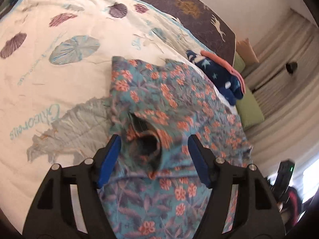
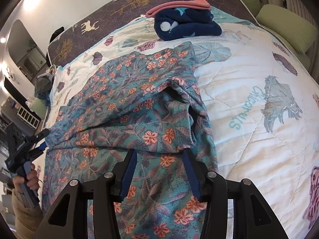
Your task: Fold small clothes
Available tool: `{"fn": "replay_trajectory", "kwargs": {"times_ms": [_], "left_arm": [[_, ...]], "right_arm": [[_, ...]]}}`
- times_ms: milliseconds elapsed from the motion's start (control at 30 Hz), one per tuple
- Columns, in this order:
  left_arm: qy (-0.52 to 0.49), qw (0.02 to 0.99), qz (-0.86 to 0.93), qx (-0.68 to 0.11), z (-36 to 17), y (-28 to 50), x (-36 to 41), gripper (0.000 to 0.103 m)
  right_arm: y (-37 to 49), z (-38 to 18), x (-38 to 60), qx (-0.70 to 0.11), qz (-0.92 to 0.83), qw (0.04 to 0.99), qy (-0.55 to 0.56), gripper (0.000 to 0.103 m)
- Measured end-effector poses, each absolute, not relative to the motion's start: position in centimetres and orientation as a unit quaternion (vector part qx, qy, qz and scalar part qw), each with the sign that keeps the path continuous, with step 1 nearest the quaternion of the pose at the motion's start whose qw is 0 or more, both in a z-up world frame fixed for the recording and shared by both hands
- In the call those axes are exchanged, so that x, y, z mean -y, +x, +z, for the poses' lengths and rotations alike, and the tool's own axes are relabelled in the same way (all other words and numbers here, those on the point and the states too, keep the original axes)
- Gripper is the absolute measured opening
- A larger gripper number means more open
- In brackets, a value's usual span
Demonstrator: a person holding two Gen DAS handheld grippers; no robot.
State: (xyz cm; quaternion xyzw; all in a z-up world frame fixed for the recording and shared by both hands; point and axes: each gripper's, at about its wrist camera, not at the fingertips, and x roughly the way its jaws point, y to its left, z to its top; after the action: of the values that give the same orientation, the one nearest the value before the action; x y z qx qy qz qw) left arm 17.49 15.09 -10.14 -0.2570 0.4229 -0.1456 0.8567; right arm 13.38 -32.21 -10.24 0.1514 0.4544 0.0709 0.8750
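Note:
A teal garment with orange flowers [image 1: 159, 103] lies spread on the bed, partly folded over itself; it also shows in the right wrist view [image 2: 127, 107]. My left gripper [image 1: 154, 139] is open, its blue pads either side of a dark sleeve or neck opening [image 1: 148, 139], just above the cloth. My right gripper [image 2: 160, 153] is open over the garment's near part, next to a folded edge. The left gripper [image 2: 42, 134] also shows in the right wrist view at the garment's left edge, held in a hand.
The bed has a white quilt [image 1: 59, 75] with shell prints, also in the right wrist view [image 2: 249, 91]. A folded navy star-print cloth [image 2: 185, 24] with a pink piece [image 2: 179, 5] on top lies at the far side. Green pillows [image 2: 285, 23] lie at the bed's right.

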Motion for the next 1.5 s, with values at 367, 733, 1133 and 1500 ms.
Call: {"fn": "replay_trajectory", "kwargs": {"times_ms": [367,733,1133,1500], "left_arm": [[-0.226,0.871,-0.169,-0.401,-7.4,22.7,-13.5,0.005],[-0.146,0.898,-0.065,-0.41,-9.9,21.5,-15.3,0.042],[-0.078,0.91,-0.089,-0.398,-8.6,12.2,-14.1,0.062],[-0.021,0.91,-0.077,-0.406,-7.6,6.9,-11.4,0.062]], "right_arm": [[13.7,-9.9,31.4,-0.451,0.074,0.878,0.143,0.054],[13.9,-10.2,31.6,-0.456,0.072,0.876,0.141,0.054],[12.5,-10.3,34.2,-0.451,0.036,0.878,0.157,0.054],[9.0,-10.5,35.5,-0.447,0.02,0.876,0.179,0.054]]}}
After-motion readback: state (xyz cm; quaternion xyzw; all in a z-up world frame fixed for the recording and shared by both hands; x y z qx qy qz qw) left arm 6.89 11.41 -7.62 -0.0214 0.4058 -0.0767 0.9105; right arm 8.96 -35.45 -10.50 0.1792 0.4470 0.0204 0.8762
